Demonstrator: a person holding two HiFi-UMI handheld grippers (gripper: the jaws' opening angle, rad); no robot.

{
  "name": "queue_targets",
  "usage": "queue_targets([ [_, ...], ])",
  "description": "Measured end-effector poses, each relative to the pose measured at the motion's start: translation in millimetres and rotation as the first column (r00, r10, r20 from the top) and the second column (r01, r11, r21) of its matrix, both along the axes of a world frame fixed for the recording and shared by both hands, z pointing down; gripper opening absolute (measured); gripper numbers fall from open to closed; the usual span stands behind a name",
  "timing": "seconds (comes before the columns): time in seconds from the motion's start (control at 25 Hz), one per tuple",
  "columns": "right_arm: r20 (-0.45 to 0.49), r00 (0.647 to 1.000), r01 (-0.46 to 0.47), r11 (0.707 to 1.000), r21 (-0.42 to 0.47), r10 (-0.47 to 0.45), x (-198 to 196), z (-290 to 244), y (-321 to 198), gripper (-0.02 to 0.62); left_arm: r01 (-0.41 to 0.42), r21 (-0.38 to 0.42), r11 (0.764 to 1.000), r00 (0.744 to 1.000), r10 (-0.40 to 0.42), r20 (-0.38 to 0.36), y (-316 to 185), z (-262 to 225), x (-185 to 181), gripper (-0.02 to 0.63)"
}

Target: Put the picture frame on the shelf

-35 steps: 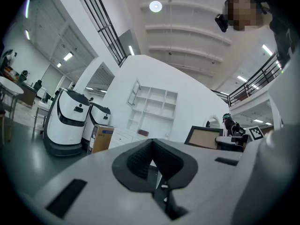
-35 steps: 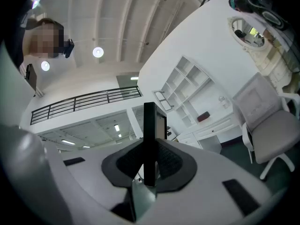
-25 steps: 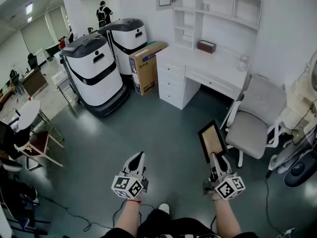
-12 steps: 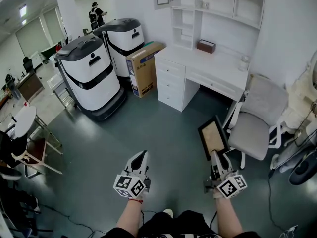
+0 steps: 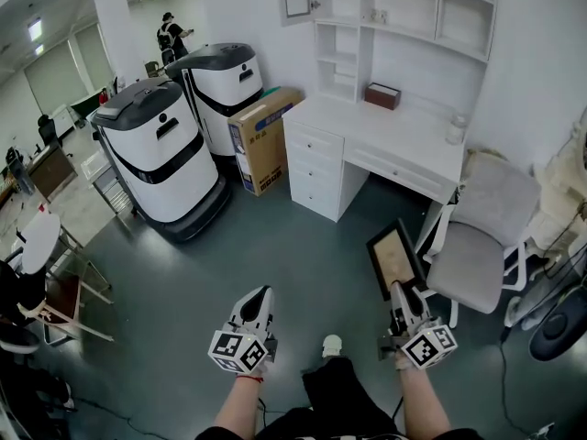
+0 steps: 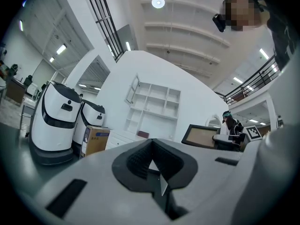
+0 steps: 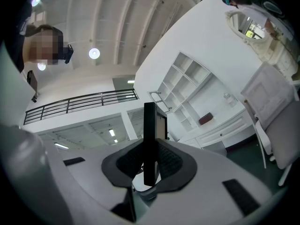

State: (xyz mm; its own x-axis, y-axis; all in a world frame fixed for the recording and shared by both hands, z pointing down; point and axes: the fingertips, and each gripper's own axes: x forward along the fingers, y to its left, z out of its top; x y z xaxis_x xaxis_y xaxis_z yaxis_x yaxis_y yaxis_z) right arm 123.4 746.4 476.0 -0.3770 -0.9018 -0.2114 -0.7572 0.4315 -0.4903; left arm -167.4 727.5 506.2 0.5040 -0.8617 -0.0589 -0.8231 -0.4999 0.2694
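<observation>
Picture frame point(image 5: 395, 259), base perhaps behind jaws

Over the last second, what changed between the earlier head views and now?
The person walked toward the white desk with shelves, which now looks nearer; both grippers rode along. The right gripper still clamps the black-framed picture frame in its jaws; the left gripper stays shut and empty.

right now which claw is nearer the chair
Right. The right claw, gripping the frame, is just left of the chair in the head view; the left claw is farther left, beyond the right one.
</observation>
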Motion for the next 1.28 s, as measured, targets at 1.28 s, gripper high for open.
queue_targets([
  [1.28, 0.027, 0.998, 0.057, 0.998, -0.026, -0.056, 39, -2, -379, 0.064, 0.046, -0.005, 0.999, 0.999, -0.046, 0.024, -369, -12, 43, 0.005],
])
